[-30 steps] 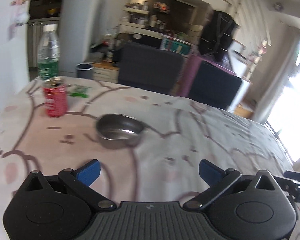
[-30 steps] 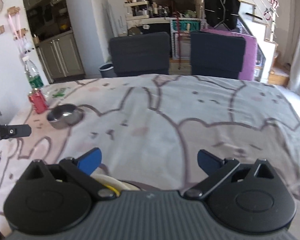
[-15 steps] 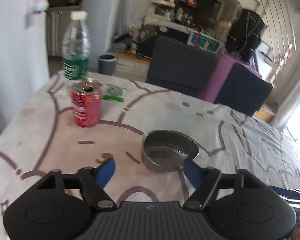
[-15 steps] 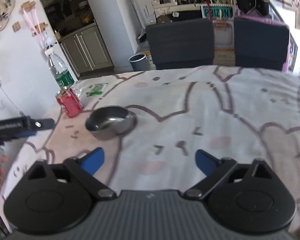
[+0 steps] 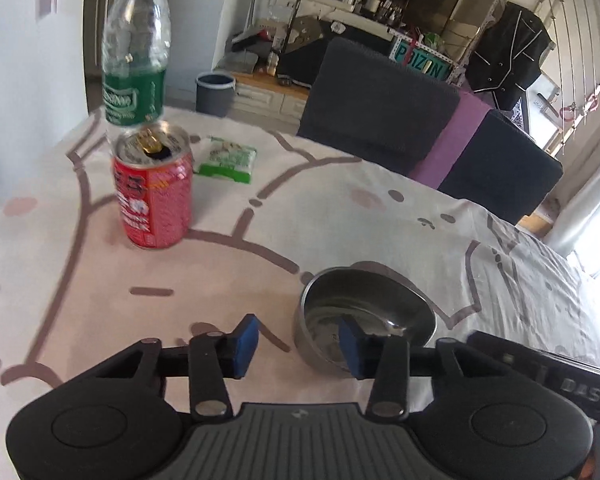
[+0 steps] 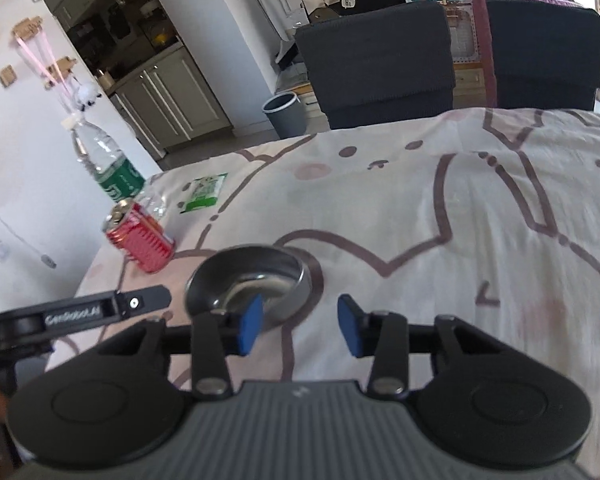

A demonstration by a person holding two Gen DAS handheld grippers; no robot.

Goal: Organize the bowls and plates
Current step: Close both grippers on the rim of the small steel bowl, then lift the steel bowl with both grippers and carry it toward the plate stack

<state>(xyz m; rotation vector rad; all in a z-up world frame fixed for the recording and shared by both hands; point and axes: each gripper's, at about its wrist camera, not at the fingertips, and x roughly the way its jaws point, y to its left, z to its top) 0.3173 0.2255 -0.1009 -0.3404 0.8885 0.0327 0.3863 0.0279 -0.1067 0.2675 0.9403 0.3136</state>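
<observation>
A small steel bowl (image 5: 374, 302) (image 6: 260, 276) stands upright on the cartoon-print tablecloth (image 5: 260, 216). My left gripper (image 5: 298, 344) is at its left side. The bowl's left wall lies between the blue pads, one pad outside and one over the inside. The jaws are closing and I see no pad pressing on the wall. My right gripper (image 6: 300, 328) straddles the bowl's right wall the same way, jaws closing with a gap still showing. Each gripper's black body shows at the edge of the other's view.
A red drink can (image 5: 154, 196) (image 6: 140, 236), a water bottle with a green label (image 5: 134, 92) (image 6: 114, 176) and a green packet (image 5: 226, 160) stand beyond the bowl near the table's left edge. Two dark chairs (image 5: 380, 104) line the far side.
Both grippers have moved in toward the bowl and lower. Their jaws have narrowed from wide open. The bowl has gone from well ahead of the tips to between them.
</observation>
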